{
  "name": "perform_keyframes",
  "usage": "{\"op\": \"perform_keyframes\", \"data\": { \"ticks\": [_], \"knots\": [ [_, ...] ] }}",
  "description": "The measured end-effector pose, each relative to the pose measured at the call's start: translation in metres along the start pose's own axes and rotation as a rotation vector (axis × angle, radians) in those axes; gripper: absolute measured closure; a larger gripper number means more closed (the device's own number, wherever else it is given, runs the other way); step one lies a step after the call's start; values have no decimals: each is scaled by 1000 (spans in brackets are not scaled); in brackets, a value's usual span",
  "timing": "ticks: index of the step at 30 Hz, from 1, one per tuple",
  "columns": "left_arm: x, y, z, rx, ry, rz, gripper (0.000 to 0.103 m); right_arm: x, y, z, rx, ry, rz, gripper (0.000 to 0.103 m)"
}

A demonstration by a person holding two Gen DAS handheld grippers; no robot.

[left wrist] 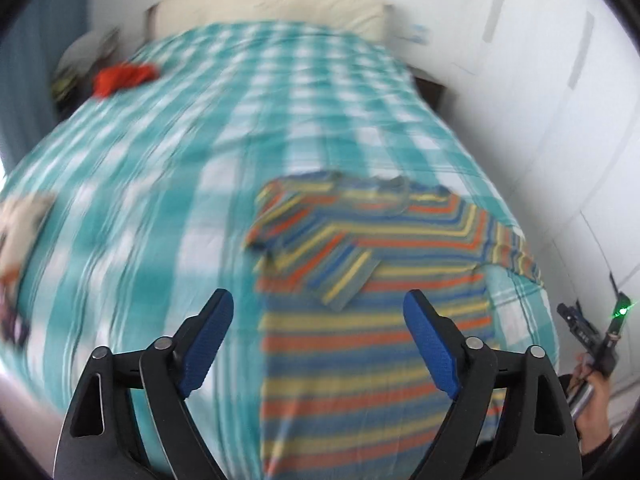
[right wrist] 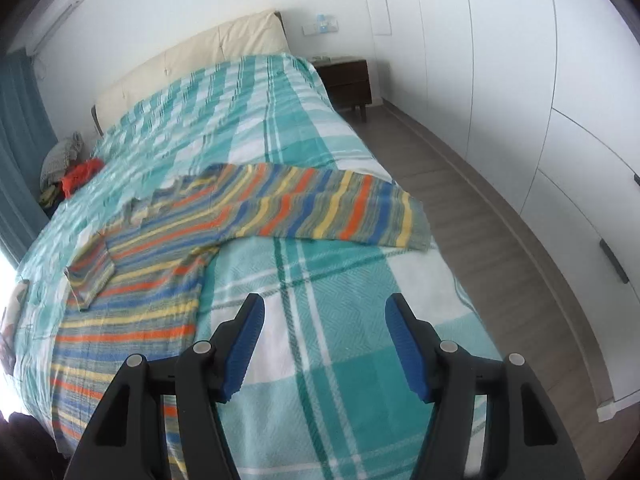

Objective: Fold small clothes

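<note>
On the bed (right wrist: 320, 300), spread over a teal-and-white checked blanket, lies the striped shirt (left wrist: 360, 340), flat, collar toward the headboard (right wrist: 192, 60), hem toward the foot. Its long axis runs head to foot along the mattress.

Left sleeve (left wrist: 320, 264) is already folded in across the chest. Right sleeve (right wrist: 328, 208) is not: it sticks straight out sideways toward the bed's right edge, cuff reaching the edge above the floor (right wrist: 500, 220).

Left gripper (left wrist: 320, 316): jaws spread wide, nothing between the pads, held above the shirt's body. The shirt sits directly ahead of and below it.

Right gripper (right wrist: 324, 320): jaws parted about halfway, empty, over bare blanket just right of the shirt's body. The outstretched sleeve lies ahead of it and across its line, cuff ahead and to the right.

Judgement: the right hand is the nearer to that open sleeve, so the next fold likely falls to it. The sleeve would be taken near the cuff and carried leftward over the chest to match the other side.

Containers: none in view. Near the left of the headboard sits a loose heap of clothes (right wrist: 80, 176), an orange piece on top, well apart from the shirt. Whether these are folded cannot be told. At the left view's right edge, a hand (left wrist: 596, 404) holds the other gripper's handle.
</note>
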State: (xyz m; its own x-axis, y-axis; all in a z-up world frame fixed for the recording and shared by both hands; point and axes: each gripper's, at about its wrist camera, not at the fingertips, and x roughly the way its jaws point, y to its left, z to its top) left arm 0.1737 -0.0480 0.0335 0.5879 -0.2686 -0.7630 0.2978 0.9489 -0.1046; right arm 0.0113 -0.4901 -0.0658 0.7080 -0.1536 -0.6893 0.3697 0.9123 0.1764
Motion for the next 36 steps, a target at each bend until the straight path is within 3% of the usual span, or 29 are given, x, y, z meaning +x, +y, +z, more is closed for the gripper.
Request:
{"op": "perform_keyframes", "data": {
  "ticks": [2, 6, 10, 12, 14, 15, 18, 20, 21, 23, 25, 27, 29, 36],
  "knots": [
    [45, -26, 10, 120, 57, 0, 16, -9, 0, -4, 10, -32, -11, 37],
    [142, -57, 1, 294, 212, 27, 40, -6, -4, -10, 63, -38, -9, 36],
    [212, -58, -19, 367, 353, 57, 42, -12, -12, -10, 107, -65, 1, 36],
    [229, -57, -27, 384, 374, 78, 40, -13, -15, -10, 127, -69, 4, 36],
    [233, -50, -26, 330, 362, 68, 54, -10, -17, -10, 139, -62, 5, 36],
    [231, -42, -22, 281, 356, 90, 99, -8, -17, -10, 142, -59, 7, 36],
    [206, -1, -1, 85, 300, 102, 100, -9, -17, -11, 140, -61, 7, 36],
    [180, 46, 13, -73, 232, 112, 100, -9, -15, -11, 134, -65, 4, 36],
    [163, 86, 19, -202, 199, 127, 100, -9, -15, -11, 134, -65, 4, 36],
    [140, 164, 21, -425, 154, 201, 100, -8, -15, -11, 131, -68, 1, 36],
    [128, 235, 10, -585, 157, 336, 100, -6, -14, -11, 130, -60, 2, 36],
    [126, 276, -5, -661, 188, 403, 100, -2, -13, -10, 129, -48, 3, 36],
    [131, 297, -19, -694, 219, 407, 100, 3, -11, -10, 124, -33, 4, 36],
    [170, 297, -36, -660, 300, 429, 100, 8, 8, -12, 37, -15, -12, 36]
  ]
}}
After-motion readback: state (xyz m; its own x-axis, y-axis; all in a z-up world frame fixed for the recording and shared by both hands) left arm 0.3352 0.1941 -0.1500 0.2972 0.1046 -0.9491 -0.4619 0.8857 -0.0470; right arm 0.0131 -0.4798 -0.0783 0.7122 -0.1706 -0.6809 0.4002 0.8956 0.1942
